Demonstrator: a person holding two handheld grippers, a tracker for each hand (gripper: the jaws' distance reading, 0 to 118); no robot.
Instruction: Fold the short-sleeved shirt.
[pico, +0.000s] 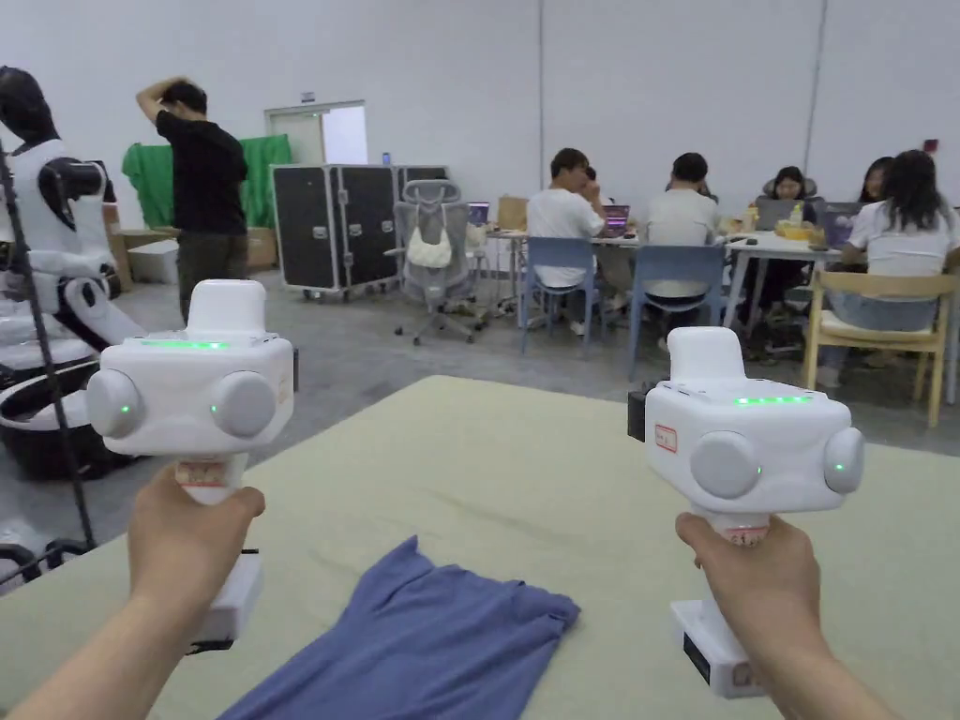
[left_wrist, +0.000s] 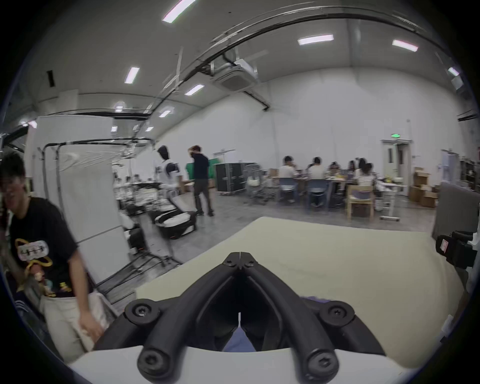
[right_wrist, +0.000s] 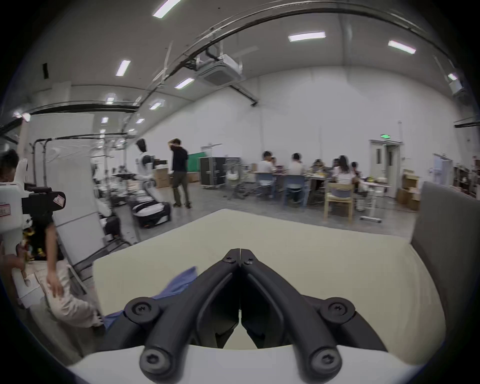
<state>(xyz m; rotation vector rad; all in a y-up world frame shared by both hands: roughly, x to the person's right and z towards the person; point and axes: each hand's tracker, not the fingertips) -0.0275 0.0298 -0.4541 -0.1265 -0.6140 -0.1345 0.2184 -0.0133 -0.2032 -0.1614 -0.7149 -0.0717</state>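
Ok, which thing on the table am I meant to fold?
Find the big pale green table in front of the person. At its near edge, between the left gripper and the right gripper, lies a crumpled blue shirt, the sole cloth there.

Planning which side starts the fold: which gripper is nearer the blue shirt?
Left. The left gripper is held above the blue shirt, near its left edge; the right gripper is off to the shirt's right, over bare table.
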